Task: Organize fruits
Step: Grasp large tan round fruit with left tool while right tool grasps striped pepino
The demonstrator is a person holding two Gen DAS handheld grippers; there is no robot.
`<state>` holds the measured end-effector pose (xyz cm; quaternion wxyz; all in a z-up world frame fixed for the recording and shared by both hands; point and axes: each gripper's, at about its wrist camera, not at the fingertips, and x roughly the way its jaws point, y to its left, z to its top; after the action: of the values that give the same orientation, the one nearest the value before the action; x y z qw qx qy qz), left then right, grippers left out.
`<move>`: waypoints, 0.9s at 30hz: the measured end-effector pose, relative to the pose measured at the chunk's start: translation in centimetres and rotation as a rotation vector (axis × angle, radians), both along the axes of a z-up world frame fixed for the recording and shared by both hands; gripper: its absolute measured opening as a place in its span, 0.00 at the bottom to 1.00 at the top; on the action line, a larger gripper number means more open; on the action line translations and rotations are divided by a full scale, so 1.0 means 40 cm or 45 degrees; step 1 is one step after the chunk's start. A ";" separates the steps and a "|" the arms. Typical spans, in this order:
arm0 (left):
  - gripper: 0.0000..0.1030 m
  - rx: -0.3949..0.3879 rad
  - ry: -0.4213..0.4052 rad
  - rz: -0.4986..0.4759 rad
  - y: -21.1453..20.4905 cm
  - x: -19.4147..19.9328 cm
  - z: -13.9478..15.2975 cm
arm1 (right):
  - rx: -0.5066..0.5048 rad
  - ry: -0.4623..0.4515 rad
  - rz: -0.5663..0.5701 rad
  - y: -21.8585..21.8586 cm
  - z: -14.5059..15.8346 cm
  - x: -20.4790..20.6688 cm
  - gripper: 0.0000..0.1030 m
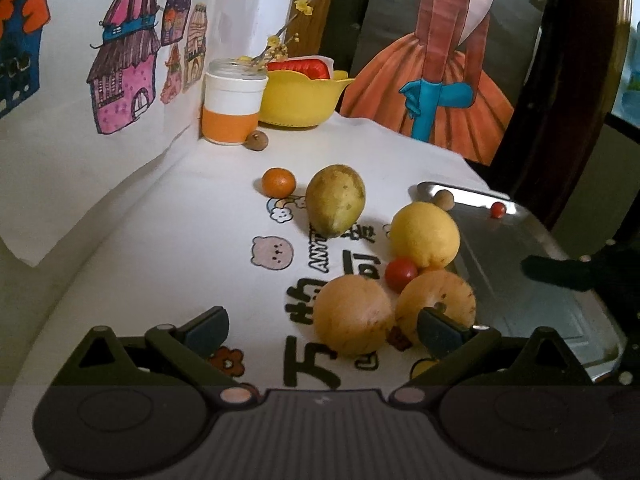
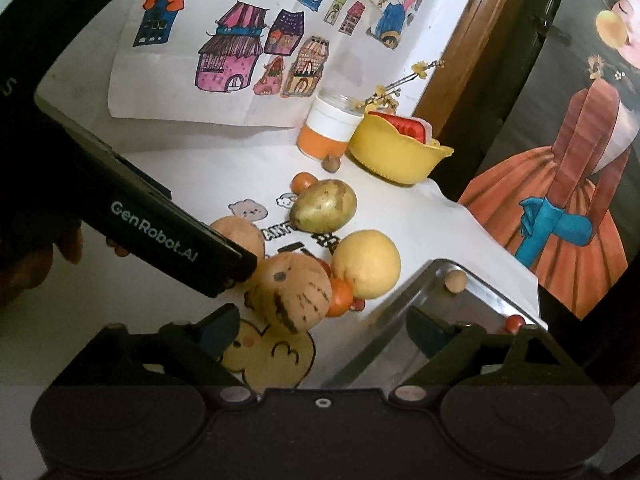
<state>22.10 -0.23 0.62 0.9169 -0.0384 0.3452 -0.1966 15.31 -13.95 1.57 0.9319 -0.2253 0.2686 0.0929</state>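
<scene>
My left gripper [image 1: 324,330] is open low over the white printed cloth. A round tan fruit [image 1: 352,314] lies between its fingertips, apart from both pads. A second tan fruit [image 1: 436,300] sits just behind the right finger. Beyond them are a cherry tomato [image 1: 400,274], a yellow fruit [image 1: 424,234], a green-yellow fruit [image 1: 336,200] and a small orange [image 1: 279,181]. My right gripper [image 2: 326,330] is open and holds nothing, hovering at the corner of the metal tray [image 2: 400,320]. A striped tan fruit [image 2: 296,296] is just ahead of it. The left gripper's body [image 2: 160,232] reaches in from the left.
The metal tray [image 1: 520,288] holds a small brown ball [image 1: 443,199] and a small red berry [image 1: 498,210]. At the back stand a yellow bowl [image 1: 298,98], an orange-and-white cup [image 1: 232,104] and a brown nut [image 1: 256,140]. Drawings cover the wall.
</scene>
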 end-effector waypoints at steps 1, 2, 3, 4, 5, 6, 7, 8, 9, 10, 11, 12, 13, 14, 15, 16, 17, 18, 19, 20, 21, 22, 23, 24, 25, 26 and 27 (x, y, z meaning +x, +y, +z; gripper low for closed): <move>0.95 -0.010 0.000 -0.003 -0.001 0.002 0.001 | 0.005 -0.001 0.003 -0.001 0.000 0.004 0.83; 0.94 -0.022 0.001 -0.006 -0.001 0.004 0.001 | 0.013 -0.002 0.003 -0.001 0.000 0.010 0.80; 0.91 -0.032 0.006 -0.007 -0.001 0.007 0.001 | 0.019 -0.003 0.001 -0.001 0.000 0.012 0.79; 0.89 -0.042 0.012 -0.008 -0.001 0.008 0.001 | 0.021 -0.002 0.003 -0.002 0.000 0.015 0.77; 0.88 -0.050 0.017 -0.010 -0.002 0.010 0.000 | 0.024 -0.001 0.010 -0.002 -0.001 0.019 0.75; 0.86 -0.055 0.021 -0.013 -0.002 0.011 -0.001 | 0.027 0.000 0.015 0.000 -0.001 0.020 0.75; 0.84 -0.059 0.023 -0.016 -0.003 0.012 -0.001 | 0.032 0.001 0.021 0.001 -0.002 0.022 0.73; 0.83 -0.063 0.022 -0.019 -0.004 0.012 -0.001 | 0.036 0.002 0.028 0.003 -0.003 0.023 0.70; 0.81 -0.066 0.021 -0.020 -0.005 0.012 -0.001 | 0.040 0.003 0.034 0.005 -0.004 0.023 0.70; 0.79 -0.068 0.022 -0.022 -0.005 0.013 -0.001 | 0.042 0.006 0.041 0.007 -0.005 0.025 0.68; 0.78 -0.073 0.025 -0.024 -0.004 0.015 -0.002 | 0.042 0.008 0.046 0.010 -0.007 0.026 0.66; 0.76 -0.078 0.028 -0.023 -0.003 0.016 -0.003 | 0.044 0.011 0.051 0.012 -0.009 0.029 0.65; 0.74 -0.082 0.032 -0.021 -0.003 0.017 -0.003 | 0.046 0.013 0.056 0.014 -0.010 0.030 0.63; 0.73 -0.085 0.035 -0.020 -0.002 0.018 -0.003 | 0.049 0.017 0.063 0.017 -0.011 0.032 0.60; 0.71 -0.088 0.040 -0.019 0.000 0.020 -0.004 | 0.049 0.020 0.070 0.021 -0.013 0.033 0.59; 0.68 -0.091 0.044 -0.018 0.000 0.020 -0.004 | 0.047 0.022 0.077 0.025 -0.015 0.035 0.56; 0.66 -0.092 0.052 -0.018 0.001 0.021 -0.005 | 0.044 0.022 0.083 0.028 -0.016 0.036 0.54; 0.65 -0.090 0.062 -0.017 0.002 0.022 -0.007 | 0.041 0.021 0.086 0.031 -0.018 0.037 0.51; 0.65 -0.096 0.066 -0.017 0.003 0.023 -0.009 | 0.036 0.021 0.086 0.033 -0.020 0.038 0.49; 0.65 -0.096 0.064 -0.014 0.003 0.022 -0.008 | 0.033 0.018 0.086 0.033 -0.021 0.039 0.49; 0.64 -0.094 0.063 -0.015 0.002 0.022 -0.008 | 0.033 0.017 0.084 0.033 -0.023 0.039 0.49; 0.63 -0.094 0.064 -0.018 -0.001 0.023 -0.008 | 0.035 0.018 0.083 0.031 -0.024 0.040 0.49; 0.63 -0.090 0.063 -0.018 -0.004 0.024 -0.009 | 0.036 0.018 0.082 0.032 -0.024 0.041 0.49; 0.63 -0.084 0.060 -0.017 -0.006 0.025 -0.009 | 0.036 0.018 0.081 0.031 -0.024 0.041 0.49; 0.62 -0.080 0.059 -0.018 -0.008 0.024 -0.008 | 0.038 0.019 0.081 0.031 -0.024 0.042 0.49; 0.62 -0.079 0.059 -0.019 -0.010 0.025 -0.009 | 0.039 0.020 0.081 0.030 -0.025 0.043 0.49; 0.61 -0.079 0.059 -0.018 -0.011 0.025 -0.008 | 0.042 0.020 0.081 0.028 -0.025 0.043 0.49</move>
<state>23.12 -0.65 0.29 0.9056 -0.0689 0.3604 -0.2128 17.05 -12.81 0.57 0.9299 -0.2175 0.2672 0.1286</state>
